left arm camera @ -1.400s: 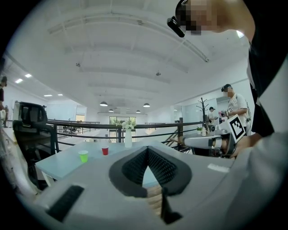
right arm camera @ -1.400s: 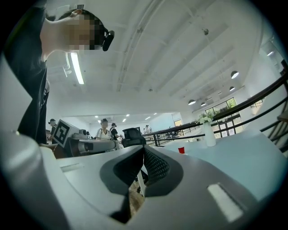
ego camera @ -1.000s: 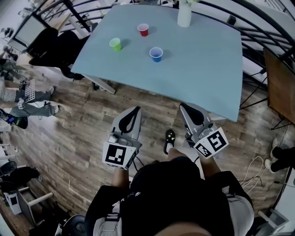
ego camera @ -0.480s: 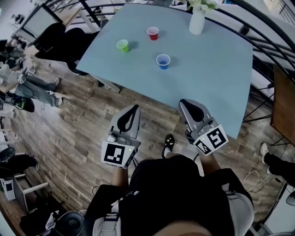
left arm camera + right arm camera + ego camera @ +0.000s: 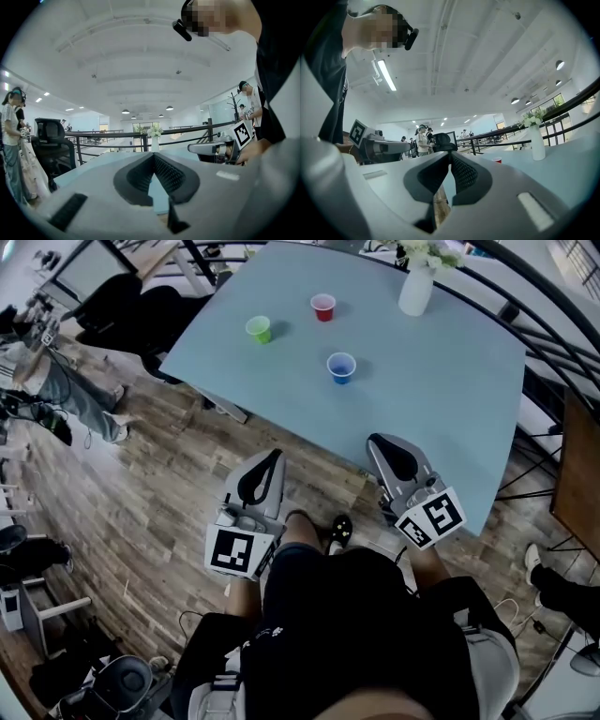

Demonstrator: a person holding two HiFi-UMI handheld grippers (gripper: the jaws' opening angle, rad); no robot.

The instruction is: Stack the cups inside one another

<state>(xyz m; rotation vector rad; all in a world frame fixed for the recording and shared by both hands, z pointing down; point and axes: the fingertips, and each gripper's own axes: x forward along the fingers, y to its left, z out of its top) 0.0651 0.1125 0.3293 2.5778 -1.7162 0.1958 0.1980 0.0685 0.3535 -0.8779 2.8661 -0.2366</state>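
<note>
Three cups stand apart on the light blue table [image 5: 441,399]: a green cup [image 5: 259,329] at the left, a red cup [image 5: 323,307] behind it and a blue cup [image 5: 341,367] nearest me. My left gripper [image 5: 276,456] hangs over the wood floor short of the table's near edge, jaws together and empty. My right gripper [image 5: 376,440] reaches just over that edge. Its tips [image 5: 450,153] still meet, only starting to open, with nothing between them. In the right gripper view the red cup [image 5: 497,160] shows far ahead.
A white vase with flowers [image 5: 416,287] stands at the table's far side. Black railings [image 5: 553,352] curve round the table's right and back. An office chair [image 5: 141,310] sits at the left, with people standing [image 5: 66,395] further left. My foot [image 5: 341,529] is between the grippers.
Both grippers have moved forward toward the table. The right one now overlaps its near edge. The table and cups have drifted to the right in the head view. No cup has moved.
</note>
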